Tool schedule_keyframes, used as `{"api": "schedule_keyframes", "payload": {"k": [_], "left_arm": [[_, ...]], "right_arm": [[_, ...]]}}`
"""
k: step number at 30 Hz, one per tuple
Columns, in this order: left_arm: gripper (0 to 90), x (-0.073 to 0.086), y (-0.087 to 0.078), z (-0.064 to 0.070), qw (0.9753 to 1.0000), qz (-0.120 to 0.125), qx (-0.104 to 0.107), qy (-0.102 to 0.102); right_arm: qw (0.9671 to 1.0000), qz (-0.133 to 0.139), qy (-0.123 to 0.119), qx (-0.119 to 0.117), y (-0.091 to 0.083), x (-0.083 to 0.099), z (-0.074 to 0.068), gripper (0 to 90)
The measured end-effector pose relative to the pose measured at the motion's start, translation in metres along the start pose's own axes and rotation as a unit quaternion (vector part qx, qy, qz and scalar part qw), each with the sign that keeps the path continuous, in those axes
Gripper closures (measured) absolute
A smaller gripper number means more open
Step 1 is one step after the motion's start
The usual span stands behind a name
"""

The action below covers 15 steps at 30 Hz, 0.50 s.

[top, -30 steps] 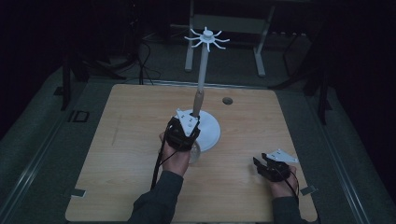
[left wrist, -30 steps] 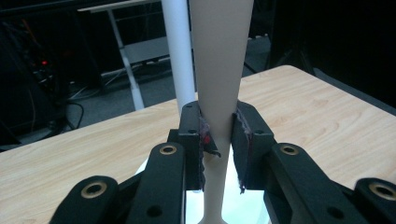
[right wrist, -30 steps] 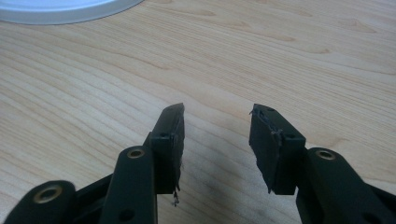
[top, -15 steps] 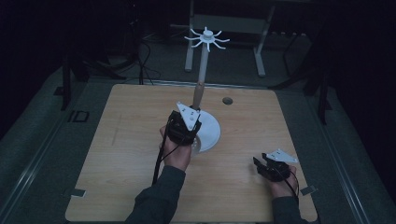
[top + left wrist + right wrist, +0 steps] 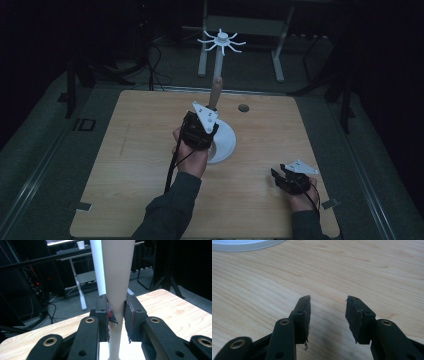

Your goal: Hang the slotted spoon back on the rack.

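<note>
A white stand has a round base (image 5: 226,148) and a thin pole topped by a ring of spokes (image 5: 220,39). Just in front of the pole, a tan tapered piece (image 5: 216,93) stands upright. My left gripper (image 5: 200,128) is shut on its narrow lower part. In the left gripper view the jaws of the left gripper (image 5: 117,307) press both sides of the tan piece (image 5: 117,277), and the white pole (image 5: 97,265) rises just behind. My right gripper (image 5: 289,180) rests open near the table's front right corner. Nothing lies between its jaws (image 5: 327,302).
The wooden table (image 5: 140,165) carries a small dark round spot (image 5: 243,107) near its far edge. The white base's rim (image 5: 244,243) lies ahead of the right gripper. Beyond the table stand a dim floor, cables and a metal frame (image 5: 280,45).
My left gripper has risen a little with the tan piece in it, close along the pole. The right gripper has stayed where it was.
</note>
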<state>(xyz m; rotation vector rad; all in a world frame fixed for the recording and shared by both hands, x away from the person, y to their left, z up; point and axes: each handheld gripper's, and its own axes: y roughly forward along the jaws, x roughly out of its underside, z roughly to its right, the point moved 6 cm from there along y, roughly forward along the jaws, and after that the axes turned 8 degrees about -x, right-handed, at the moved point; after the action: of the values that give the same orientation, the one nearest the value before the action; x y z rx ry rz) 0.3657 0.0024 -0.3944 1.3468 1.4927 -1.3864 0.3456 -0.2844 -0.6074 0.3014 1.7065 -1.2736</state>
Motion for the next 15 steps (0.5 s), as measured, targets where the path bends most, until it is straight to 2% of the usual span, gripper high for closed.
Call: {"api": "schedule_keyframes", "payload": {"k": [15], "left_arm": [[74.9,-0.015,-0.002,-0.004,0.9998,0.008,-0.017,-0.003]], "right_arm": [[1.0000,0.000,0.001,0.001,-0.001,0.000,0.000,54.9]]}}
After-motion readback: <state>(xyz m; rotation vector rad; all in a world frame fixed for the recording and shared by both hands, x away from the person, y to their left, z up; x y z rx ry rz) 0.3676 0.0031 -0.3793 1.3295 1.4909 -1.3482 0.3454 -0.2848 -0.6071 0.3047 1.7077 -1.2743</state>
